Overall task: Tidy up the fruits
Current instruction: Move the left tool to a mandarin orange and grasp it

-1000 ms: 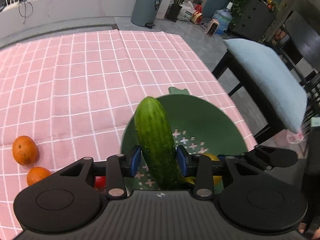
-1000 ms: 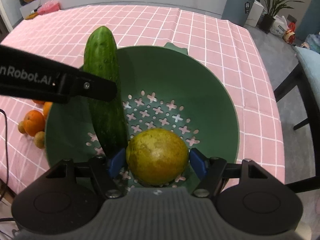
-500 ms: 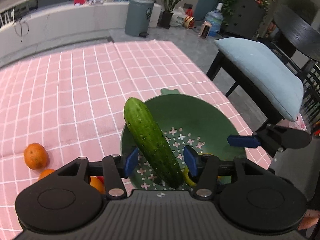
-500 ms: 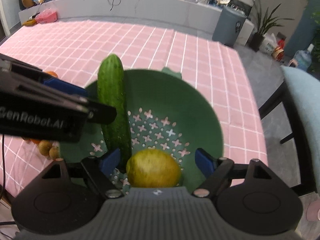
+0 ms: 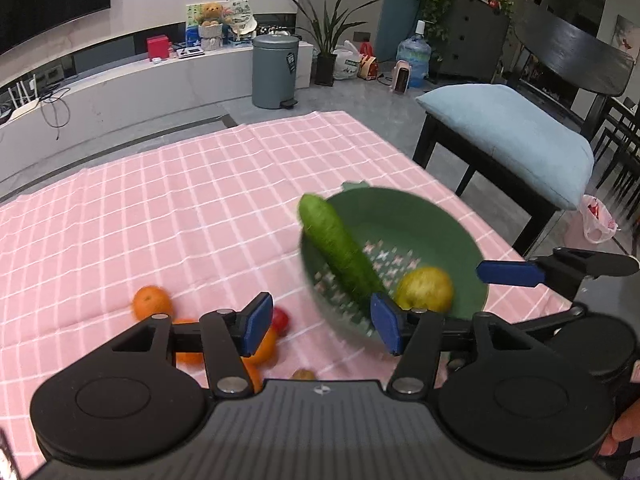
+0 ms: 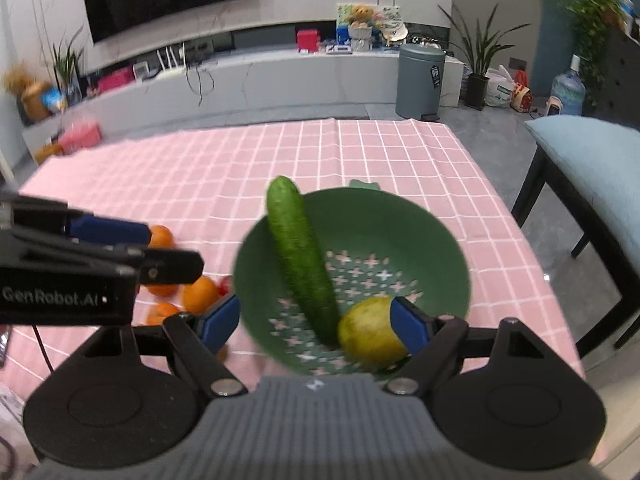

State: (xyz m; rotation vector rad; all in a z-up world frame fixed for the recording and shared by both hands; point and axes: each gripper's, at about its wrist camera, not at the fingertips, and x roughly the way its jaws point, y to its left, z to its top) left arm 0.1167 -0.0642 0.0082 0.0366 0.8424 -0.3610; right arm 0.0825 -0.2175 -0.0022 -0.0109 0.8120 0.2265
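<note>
STATE: left gripper (image 5: 320, 322) opening, empty; right gripper (image 6: 316, 322) released | LOCATION: cucumber (image 6: 302, 258), yellow fruit (image 6: 370, 332) in green colander (image 6: 432, 248); oranges (image 5: 150, 302) on desk | ADVICE: I approach oranges wide, descend squarely, clench gently.

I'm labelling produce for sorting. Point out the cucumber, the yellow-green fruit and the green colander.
cucumber (image 6: 301, 258): right wrist view, middle of its length.
yellow-green fruit (image 5: 426, 290): left wrist view, centre of its skin.
green colander (image 6: 420, 236): right wrist view, bare inner wall.

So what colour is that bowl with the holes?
Dark green bowl, with pale cross-shaped holes in its bottom; clearest in the right wrist view.
</note>
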